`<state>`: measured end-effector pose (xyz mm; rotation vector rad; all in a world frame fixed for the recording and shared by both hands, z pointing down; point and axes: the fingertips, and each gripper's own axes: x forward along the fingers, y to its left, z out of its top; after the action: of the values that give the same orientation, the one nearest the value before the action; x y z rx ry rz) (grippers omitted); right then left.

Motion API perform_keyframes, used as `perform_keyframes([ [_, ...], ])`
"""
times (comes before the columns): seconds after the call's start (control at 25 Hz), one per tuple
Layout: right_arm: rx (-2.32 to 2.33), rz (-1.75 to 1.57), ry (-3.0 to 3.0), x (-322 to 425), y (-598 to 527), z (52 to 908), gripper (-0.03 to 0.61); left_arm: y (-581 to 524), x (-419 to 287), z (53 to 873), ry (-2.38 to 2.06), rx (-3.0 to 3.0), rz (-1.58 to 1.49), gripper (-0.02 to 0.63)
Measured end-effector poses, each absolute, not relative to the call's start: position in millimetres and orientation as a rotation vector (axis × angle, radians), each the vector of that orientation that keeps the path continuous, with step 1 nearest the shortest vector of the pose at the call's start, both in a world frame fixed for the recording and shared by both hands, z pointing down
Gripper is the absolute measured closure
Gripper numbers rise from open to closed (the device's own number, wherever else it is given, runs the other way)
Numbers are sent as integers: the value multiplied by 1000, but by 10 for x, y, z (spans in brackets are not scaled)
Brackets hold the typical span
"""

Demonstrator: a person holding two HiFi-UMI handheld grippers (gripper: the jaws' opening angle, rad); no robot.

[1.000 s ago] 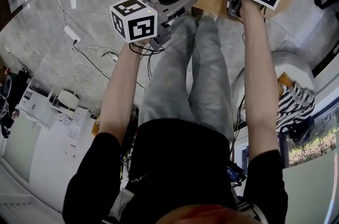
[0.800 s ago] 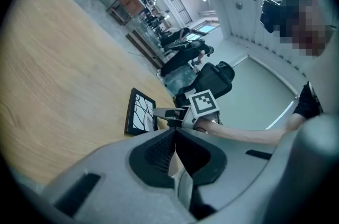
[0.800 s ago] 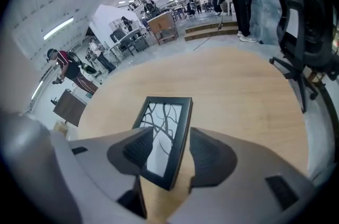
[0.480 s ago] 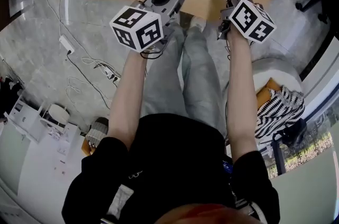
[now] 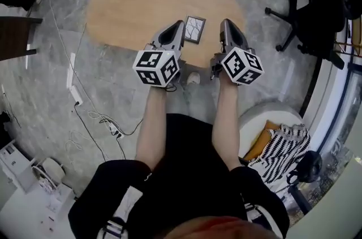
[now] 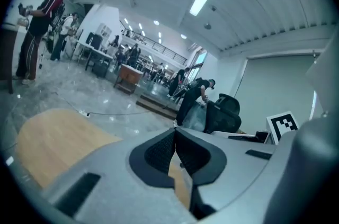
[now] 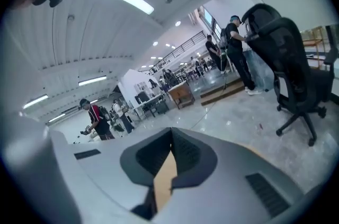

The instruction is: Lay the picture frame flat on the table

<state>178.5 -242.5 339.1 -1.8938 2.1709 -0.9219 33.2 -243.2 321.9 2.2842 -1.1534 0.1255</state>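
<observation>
The picture frame (image 5: 194,29), black-edged with a white branching print, lies flat on the oval wooden table (image 5: 136,6) near its front edge. In the head view it lies between the tips of my two grippers, and neither touches it. My left gripper (image 5: 179,24) is just left of the frame, shut with nothing in it. My right gripper (image 5: 225,23) is just right of it, also shut and empty. In the left gripper view the left gripper (image 6: 175,134) shows its pads pressed together. The right gripper (image 7: 170,137) looks the same in its own view. The frame is hidden in both gripper views.
A black office chair (image 5: 317,12) stands to the right of the table, also seen in the right gripper view (image 7: 288,59). A striped cloth (image 5: 283,144) lies on a white stool at the right. Cables and a power strip (image 5: 75,95) lie on the floor at the left. Several people stand far off.
My right gripper has come off the frame and drawn back with the left one. The frame now lies alone on the table. The head view has pulled up and away.
</observation>
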Motion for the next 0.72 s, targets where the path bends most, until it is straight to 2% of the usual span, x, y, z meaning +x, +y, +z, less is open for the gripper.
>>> perform_keyframes([
  [0.36, -1909, -411, 2340, 1883, -2499, 1825, 568, -2702, 441, 1698, -1356, 2514, -51, 604],
  [0.72, -1963, -205, 2396, 1801, -2685, 1407, 568, -2931, 246, 1341, -1458, 2536, -105, 604],
])
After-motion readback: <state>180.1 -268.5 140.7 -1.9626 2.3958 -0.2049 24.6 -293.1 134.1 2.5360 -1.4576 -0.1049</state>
